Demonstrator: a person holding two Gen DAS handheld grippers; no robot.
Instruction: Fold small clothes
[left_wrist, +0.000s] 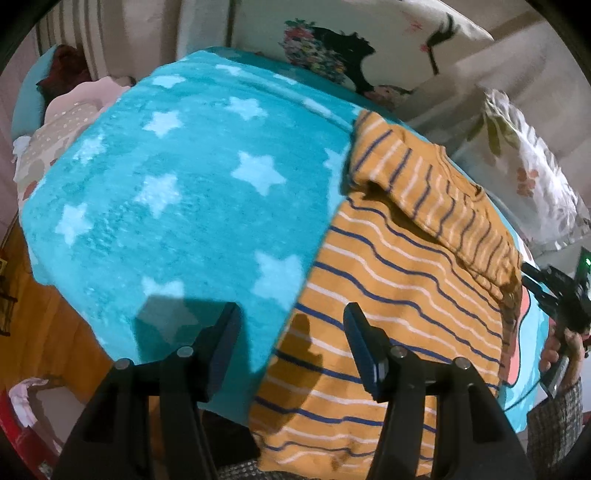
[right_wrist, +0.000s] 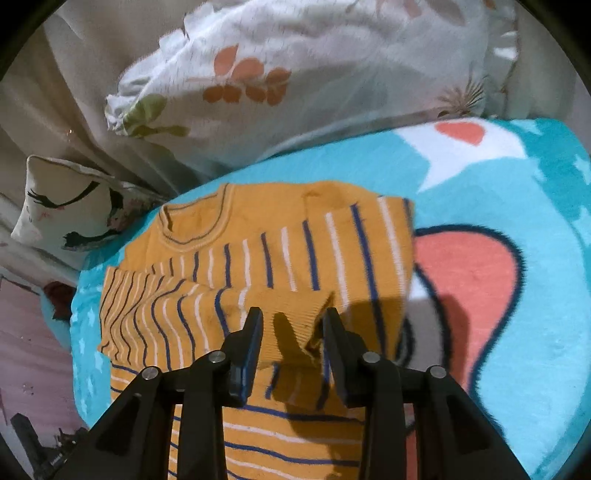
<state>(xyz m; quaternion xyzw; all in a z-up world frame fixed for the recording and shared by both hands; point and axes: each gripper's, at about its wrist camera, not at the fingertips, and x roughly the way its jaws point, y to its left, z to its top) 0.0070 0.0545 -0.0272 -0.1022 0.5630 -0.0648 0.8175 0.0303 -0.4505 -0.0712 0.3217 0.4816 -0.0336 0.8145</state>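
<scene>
A small orange sweater (left_wrist: 388, 295) with blue and white stripes lies flat on a turquoise star blanket (left_wrist: 192, 192). Both sleeves are folded in over the chest in the right wrist view (right_wrist: 258, 266). My left gripper (left_wrist: 291, 332) is open and empty above the sweater's left edge near the hem. My right gripper (right_wrist: 293, 332) is open, its fingers on either side of the folded sleeve's ribbed cuff (right_wrist: 295, 325), not pinching it. The right gripper also shows at the far right of the left wrist view (left_wrist: 561, 299).
A floral pillow (right_wrist: 295, 74) and a cushion with a printed face (right_wrist: 66, 206) lie past the sweater's collar. A pile of pink and spotted clothes (left_wrist: 62, 122) sits at the blanket's far left. A wooden bed edge (left_wrist: 48, 325) and a red basket (left_wrist: 22, 432) are at lower left.
</scene>
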